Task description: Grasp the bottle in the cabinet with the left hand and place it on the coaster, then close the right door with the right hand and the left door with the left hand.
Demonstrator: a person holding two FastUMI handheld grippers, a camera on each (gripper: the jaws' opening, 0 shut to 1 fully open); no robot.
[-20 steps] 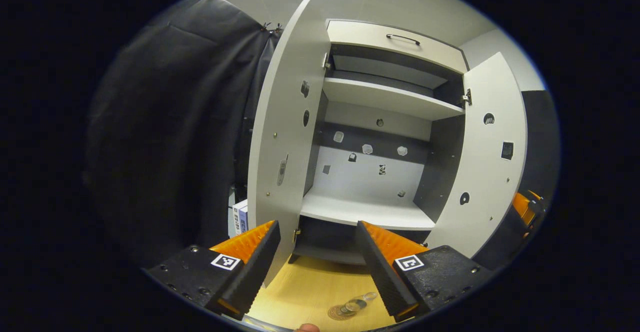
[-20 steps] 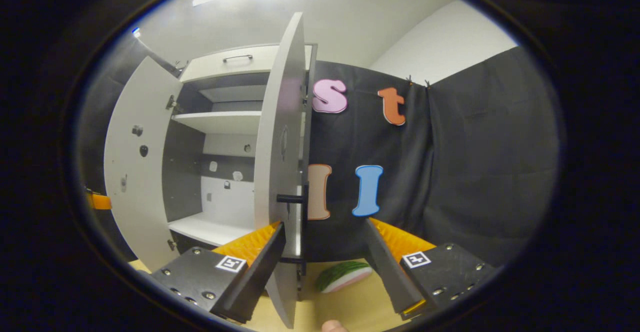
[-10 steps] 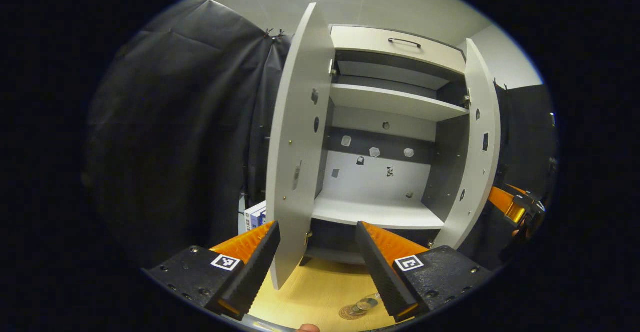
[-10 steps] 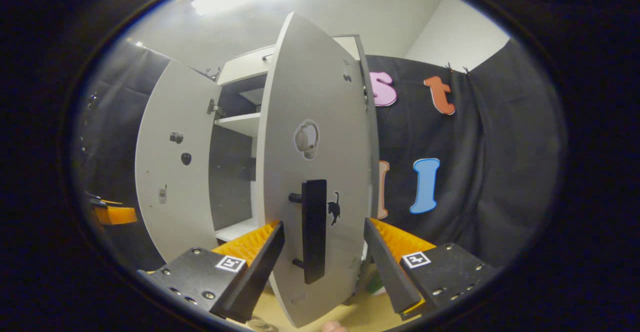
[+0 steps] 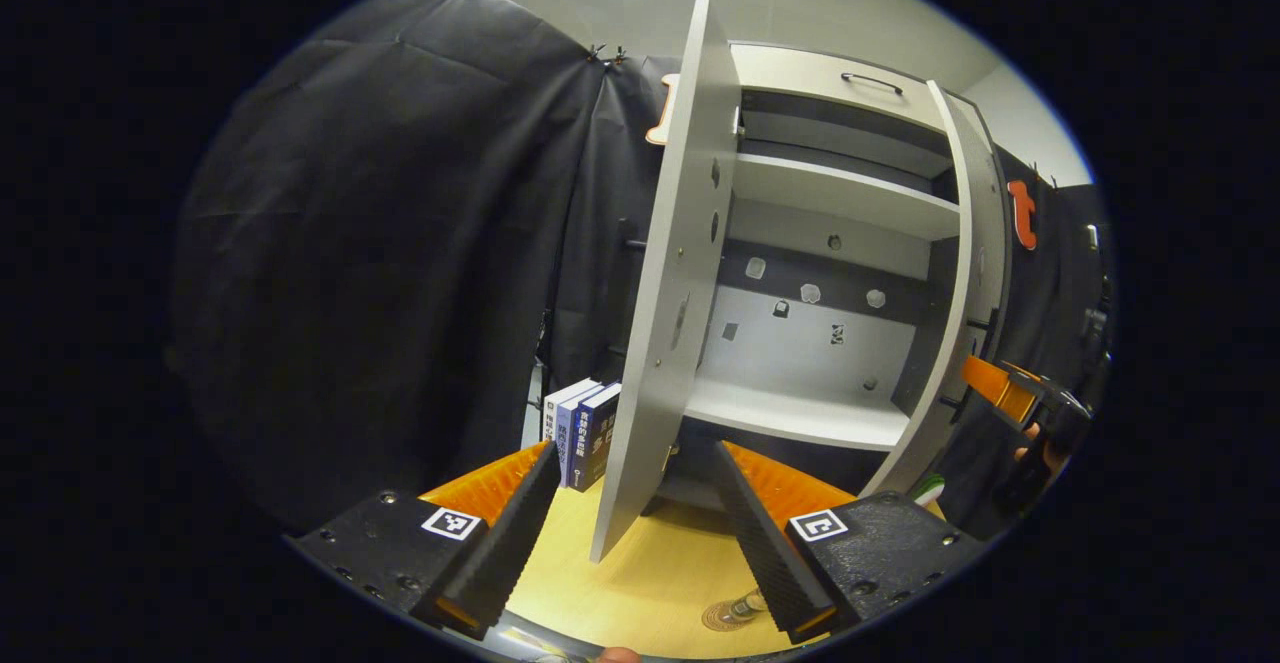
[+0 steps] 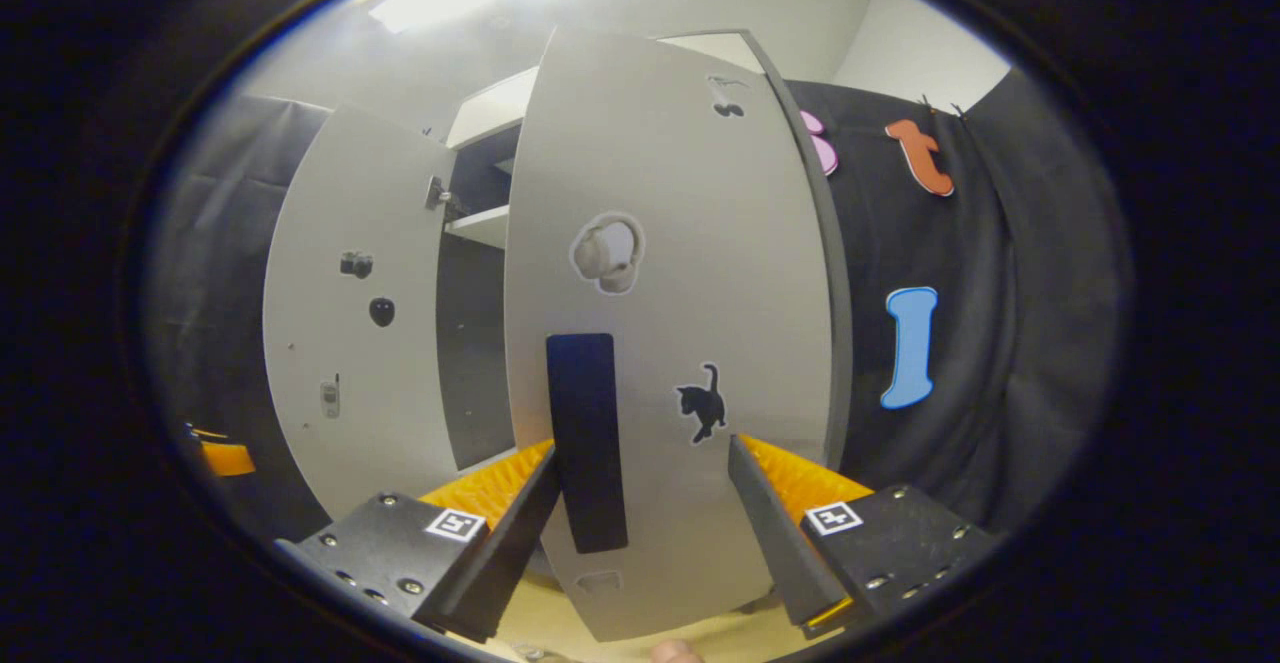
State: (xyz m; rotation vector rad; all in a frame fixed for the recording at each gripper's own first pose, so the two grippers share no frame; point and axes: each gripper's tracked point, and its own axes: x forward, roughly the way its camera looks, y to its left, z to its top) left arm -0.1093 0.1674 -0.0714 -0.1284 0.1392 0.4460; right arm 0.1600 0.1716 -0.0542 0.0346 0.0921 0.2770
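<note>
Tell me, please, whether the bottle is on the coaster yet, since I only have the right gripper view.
Observer: Yes. In the left gripper view the bottle stands on the coaster, on the wooden table in front of the cabinet.
Operator: Thank you. Is the left claw on its door?
Observer: No. The left claw is open, and the left door stands edge-on beyond it, with no finger pressing on it.
Operator: Is anything beside the cabinet on that side?
Observer: A few books stand upright on the table there, behind the open left door.
</note>
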